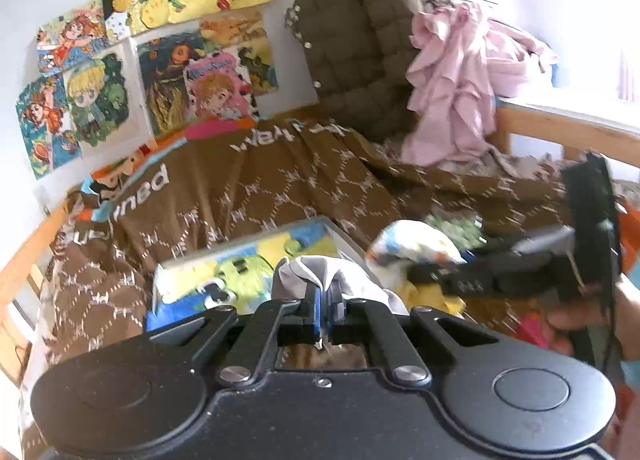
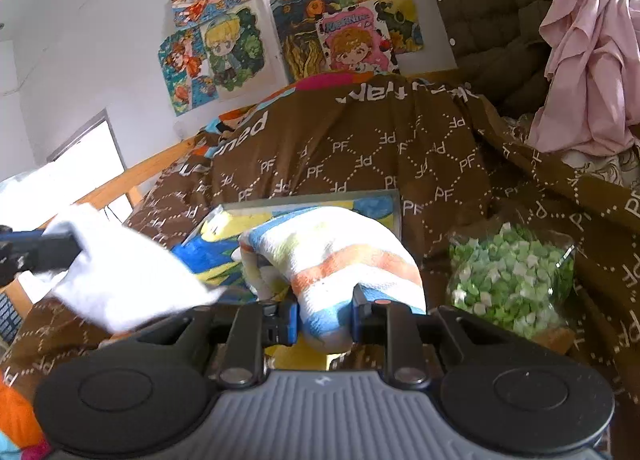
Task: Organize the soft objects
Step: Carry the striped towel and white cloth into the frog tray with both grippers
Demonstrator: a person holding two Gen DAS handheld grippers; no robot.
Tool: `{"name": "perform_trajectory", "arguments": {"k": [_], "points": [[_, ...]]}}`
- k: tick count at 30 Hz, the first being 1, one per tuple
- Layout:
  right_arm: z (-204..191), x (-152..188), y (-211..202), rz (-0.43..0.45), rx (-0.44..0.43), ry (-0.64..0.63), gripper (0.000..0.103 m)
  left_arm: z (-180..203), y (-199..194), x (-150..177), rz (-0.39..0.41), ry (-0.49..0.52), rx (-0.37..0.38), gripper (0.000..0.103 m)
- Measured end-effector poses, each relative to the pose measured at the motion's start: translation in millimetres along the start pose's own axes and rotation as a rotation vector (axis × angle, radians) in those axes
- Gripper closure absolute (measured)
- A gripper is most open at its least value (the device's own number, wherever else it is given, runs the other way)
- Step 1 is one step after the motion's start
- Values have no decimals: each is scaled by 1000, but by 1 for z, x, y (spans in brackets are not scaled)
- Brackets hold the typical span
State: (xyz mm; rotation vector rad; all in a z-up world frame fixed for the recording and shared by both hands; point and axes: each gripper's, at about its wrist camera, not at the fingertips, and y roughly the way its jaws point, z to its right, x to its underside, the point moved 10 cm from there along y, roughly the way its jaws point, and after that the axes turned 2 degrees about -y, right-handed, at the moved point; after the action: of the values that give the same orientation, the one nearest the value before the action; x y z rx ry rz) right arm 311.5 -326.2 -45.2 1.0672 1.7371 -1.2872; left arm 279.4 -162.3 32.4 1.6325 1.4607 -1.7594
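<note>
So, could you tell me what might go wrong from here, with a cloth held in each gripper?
The left gripper pinches only a small bunch of the white cloth, so it may slip free. The striped towel in the right gripper hangs close beside the bag of green stars; a swing could knock or drag it.
</note>
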Motion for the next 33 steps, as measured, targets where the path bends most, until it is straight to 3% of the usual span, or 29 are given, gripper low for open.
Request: {"name": "perform_trajectory", "arguments": {"k": [8, 18, 33], "points": [[7, -13, 38, 38, 17, 14, 77, -32, 78, -11, 0, -61, -33, 101], [4, -18, 92, 44, 29, -22, 77, -63, 159, -1, -35, -132, -64, 101], [-6, -2, 132, -47, 33, -45, 75, -88, 214, 48, -143, -270, -61, 101]]}}
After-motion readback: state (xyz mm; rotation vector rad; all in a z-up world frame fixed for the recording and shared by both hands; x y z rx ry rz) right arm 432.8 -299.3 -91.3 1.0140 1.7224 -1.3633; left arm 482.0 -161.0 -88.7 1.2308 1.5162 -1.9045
